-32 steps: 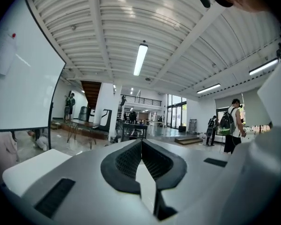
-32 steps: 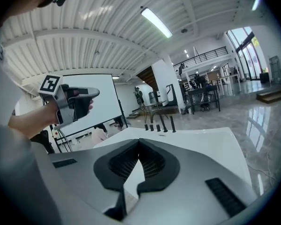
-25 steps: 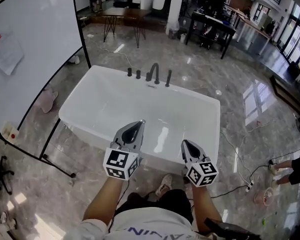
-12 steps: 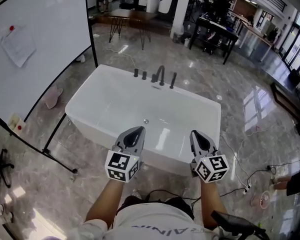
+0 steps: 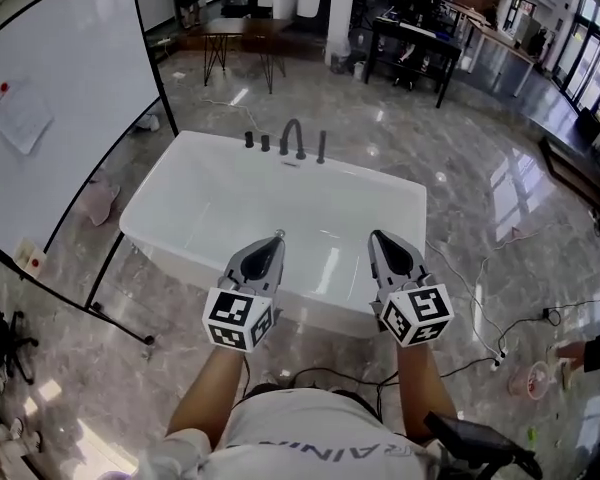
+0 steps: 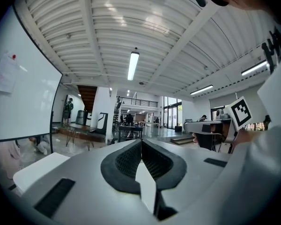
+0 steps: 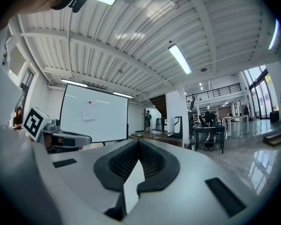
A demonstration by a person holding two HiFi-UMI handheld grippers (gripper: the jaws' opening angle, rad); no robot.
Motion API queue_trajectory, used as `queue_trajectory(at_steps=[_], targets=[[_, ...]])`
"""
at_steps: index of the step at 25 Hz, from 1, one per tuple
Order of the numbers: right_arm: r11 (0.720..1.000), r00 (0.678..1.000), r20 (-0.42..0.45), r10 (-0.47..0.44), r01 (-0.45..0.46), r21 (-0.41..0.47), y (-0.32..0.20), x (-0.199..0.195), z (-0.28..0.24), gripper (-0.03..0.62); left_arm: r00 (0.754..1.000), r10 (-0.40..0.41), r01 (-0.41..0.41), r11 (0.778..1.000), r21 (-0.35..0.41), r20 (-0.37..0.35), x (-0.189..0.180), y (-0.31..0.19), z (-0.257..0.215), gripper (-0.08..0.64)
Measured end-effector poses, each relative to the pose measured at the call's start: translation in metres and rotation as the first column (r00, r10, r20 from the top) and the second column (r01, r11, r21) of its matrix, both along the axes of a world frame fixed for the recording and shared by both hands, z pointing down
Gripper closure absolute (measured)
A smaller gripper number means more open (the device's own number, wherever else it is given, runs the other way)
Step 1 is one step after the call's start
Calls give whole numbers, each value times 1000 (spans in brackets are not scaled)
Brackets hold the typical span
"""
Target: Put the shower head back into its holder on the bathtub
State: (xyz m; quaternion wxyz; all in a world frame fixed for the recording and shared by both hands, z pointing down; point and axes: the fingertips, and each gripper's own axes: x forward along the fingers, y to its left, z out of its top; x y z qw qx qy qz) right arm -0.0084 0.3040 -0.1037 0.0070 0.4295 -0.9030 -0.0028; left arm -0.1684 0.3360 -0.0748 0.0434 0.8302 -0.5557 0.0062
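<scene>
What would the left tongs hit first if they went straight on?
Likely nothing near. The left tongs point level over the tub; their own view shows open room ahead. From the head view the line heads toward the faucet on the far rim, probably passing above it.

One bathtub (image 5: 230,200), two tools (image 5: 277,236) (image 5: 376,236), one whiteboard (image 5: 65,88).

support: marble floor (image 5: 460,148) | on it: white bathtub (image 5: 230,198), whiteboard stand (image 5: 115,323)
</scene>
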Motion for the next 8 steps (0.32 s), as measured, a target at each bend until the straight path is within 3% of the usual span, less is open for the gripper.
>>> queue_trajectory(at_steps=[8], targets=[[998,999,4,38,-38,-42,-11,47,22,581,1000,-25,25,1000,-3,13,22,-9,4,541]])
